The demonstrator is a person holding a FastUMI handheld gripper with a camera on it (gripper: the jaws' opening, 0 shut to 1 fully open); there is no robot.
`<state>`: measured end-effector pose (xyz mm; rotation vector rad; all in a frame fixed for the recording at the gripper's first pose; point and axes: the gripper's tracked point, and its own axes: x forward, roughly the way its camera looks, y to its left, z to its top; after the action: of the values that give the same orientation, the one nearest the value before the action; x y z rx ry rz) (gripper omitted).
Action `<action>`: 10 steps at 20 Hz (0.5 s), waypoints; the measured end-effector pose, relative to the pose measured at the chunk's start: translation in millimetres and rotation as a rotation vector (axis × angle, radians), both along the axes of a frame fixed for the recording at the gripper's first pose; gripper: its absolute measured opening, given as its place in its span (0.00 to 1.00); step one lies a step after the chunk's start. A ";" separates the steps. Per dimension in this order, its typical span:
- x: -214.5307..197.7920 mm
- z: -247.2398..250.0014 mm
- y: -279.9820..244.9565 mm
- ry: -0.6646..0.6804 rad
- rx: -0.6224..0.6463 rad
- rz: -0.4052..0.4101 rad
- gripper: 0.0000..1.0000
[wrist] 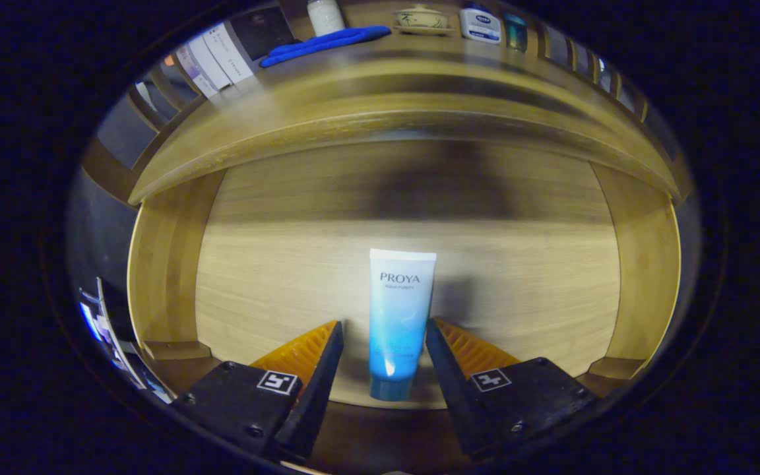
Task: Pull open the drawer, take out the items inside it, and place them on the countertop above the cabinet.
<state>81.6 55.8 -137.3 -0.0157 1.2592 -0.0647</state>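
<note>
Gripper (384,340) fingers straddle a blue tube (398,316) lying in the open drawer (274,277) (jaws apart, not yet pressing); closing and lifting to the countertop (367,86) looks next.

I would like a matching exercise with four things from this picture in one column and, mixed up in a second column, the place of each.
Things:
1. tube
2. blue cloth
3. lidded bowl
4. gripper

Places:
A. on the countertop, between the white bottle and the small white tub
B. open, a finger on each side of the tube
C. lying on the drawer floor, between the fingers
D. on the countertop, right of the boxes

Pairs: 1-C, 2-D, 3-A, 4-B
</note>
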 end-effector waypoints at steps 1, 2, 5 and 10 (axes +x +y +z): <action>1.7 0.5 -3.6 -0.001 -0.008 -0.012 0.77; 3.5 -0.1 -5.0 -0.007 -0.015 -0.014 0.73; 9.1 2.0 -8.7 -0.034 0.011 -0.054 0.55; 10.2 12.4 -6.5 -0.105 0.029 -0.046 0.46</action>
<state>91.9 49.3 -125.0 0.0416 1.1551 -0.0855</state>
